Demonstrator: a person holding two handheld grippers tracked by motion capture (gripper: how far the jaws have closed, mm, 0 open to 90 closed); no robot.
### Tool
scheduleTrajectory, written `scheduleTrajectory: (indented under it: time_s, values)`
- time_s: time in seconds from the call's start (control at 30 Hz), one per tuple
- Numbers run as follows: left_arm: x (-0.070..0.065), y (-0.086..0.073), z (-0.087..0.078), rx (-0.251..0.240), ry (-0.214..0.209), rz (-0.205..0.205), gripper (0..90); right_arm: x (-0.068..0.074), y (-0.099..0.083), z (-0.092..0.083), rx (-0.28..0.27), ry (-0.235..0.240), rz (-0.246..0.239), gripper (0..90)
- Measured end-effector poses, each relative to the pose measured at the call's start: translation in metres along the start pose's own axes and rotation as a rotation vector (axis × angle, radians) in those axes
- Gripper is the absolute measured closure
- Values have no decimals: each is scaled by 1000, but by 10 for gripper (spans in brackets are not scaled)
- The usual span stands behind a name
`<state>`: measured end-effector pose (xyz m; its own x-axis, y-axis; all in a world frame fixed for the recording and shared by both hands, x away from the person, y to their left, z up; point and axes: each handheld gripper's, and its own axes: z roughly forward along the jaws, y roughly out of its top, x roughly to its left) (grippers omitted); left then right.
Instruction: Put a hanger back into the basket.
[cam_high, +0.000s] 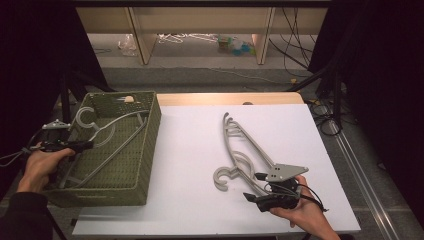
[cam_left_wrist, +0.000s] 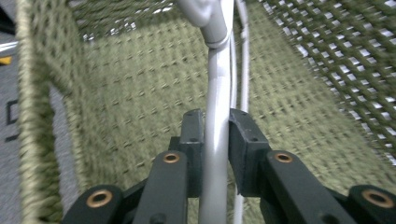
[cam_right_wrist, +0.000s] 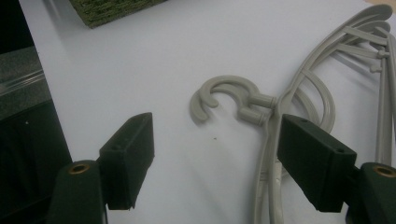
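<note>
A grey plastic hanger (cam_high: 107, 135) lies tilted inside the green woven basket (cam_high: 150, 145) at the table's left. My left gripper (cam_high: 82, 146) reaches over the basket's left wall and is shut on that hanger's bar (cam_left_wrist: 217, 70), with a pad pressed to each side of it (cam_left_wrist: 215, 135). Two more grey hangers (cam_high: 240, 145) lie stacked on the white tabletop, their hooks (cam_right_wrist: 224, 91) side by side. My right gripper (cam_high: 251, 186) hovers at their near end, open, with bare table between its jaws (cam_right_wrist: 215, 154); its right pad sits over the hangers' arms.
The basket's woven floor and walls (cam_left_wrist: 140, 93) surround the held hanger. The white tabletop (cam_high: 195, 150) lies between basket and loose hangers. Beyond the table stand a wooden shelf frame (cam_high: 200, 25), floor clutter and cables. A corner of the basket (cam_right_wrist: 107, 9) shows far off.
</note>
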<state>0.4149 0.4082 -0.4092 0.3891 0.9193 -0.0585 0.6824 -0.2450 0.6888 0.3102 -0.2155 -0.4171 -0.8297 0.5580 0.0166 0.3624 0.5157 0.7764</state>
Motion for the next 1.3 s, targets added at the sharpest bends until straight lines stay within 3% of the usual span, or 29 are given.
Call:
scheduleTrajectory:
  time_s: [0.03,0.1,0.13,0.17,0.2,0.27,0.47,0.5,0.53,0.6,0.73,1.0,1.07,1.13,1.3]
  values:
    - [0,-1,1,7,40,-17,739,0,0,0,5,-3,4,285]
    - [-1,-1,1,-20,75,-36,707,-1,0,0,-1,-3,-1,285]
    - [-1,-1,1,-20,75,-36,669,-1,-1,0,-1,-3,0,284]
    - [-3,0,-5,-45,137,-14,628,-1,-1,0,0,-5,0,285]
    - [-5,1,-9,-63,154,-12,608,-2,-1,0,0,-5,1,285]
    - [-9,2,-14,-88,160,-7,550,-2,-1,0,5,-6,9,284]
    - [-22,3,-27,-148,125,-42,430,-1,-1,0,4,-7,9,284]
    - [-30,4,-33,-194,109,-61,417,-2,-1,0,4,-7,7,284]
    - [-30,4,-33,-194,109,-61,405,-2,-1,0,4,-7,7,284]
    - [-45,4,-41,-253,78,-72,375,-2,-2,1,4,-7,8,284]
    - [-73,2,-46,-308,10,-68,324,-3,-2,2,2,-10,-3,282]
    - [-138,3,-43,-397,-79,0,260,-3,-4,3,-1,-16,3,279]
    - [-153,2,-39,-411,-127,10,237,-4,-4,3,-3,-18,9,278]
    - [-173,-2,-33,-418,-202,41,250,-4,-4,3,-5,-18,13,277]
    - [-211,-11,-22,-413,-273,98,238,-4,-5,5,-16,-32,13,275]
